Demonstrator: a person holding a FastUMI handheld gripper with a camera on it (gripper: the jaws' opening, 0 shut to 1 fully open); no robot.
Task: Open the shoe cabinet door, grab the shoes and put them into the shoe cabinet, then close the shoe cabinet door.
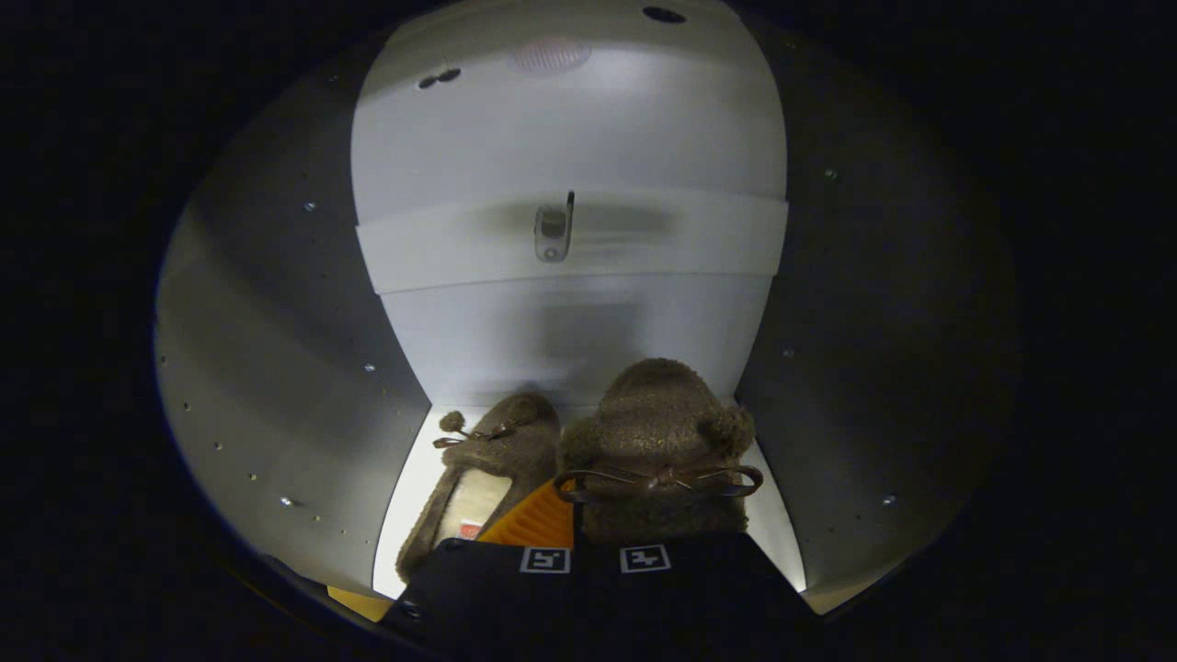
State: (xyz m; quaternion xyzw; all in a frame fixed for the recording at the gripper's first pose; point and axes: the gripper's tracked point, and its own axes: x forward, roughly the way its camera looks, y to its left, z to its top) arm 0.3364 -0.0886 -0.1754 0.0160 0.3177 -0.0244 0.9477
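I am looking into the white shoe cabinet (pixel 570 138) from its doorway. A brown fuzzy slipper (pixel 662 423) with a thin bow and a pompom sits right at my fingers, toe pointing at the back wall. My gripper (pixel 575 515) is shut on its rear rim, and the slipper hides one fingertip. The matching slipper (pixel 492 460) lies on the cabinet floor (pixel 414 478) just to the left, touching or nearly touching the held one. I cannot tell if the held slipper rests on the floor.
Grey side walls (pixel 276 368) with rows of peg holes close in on both sides. A white crosspiece with a small metal fitting (pixel 553 230) runs across the back wall above the slippers. A narrow strip of floor shows right of the held slipper.
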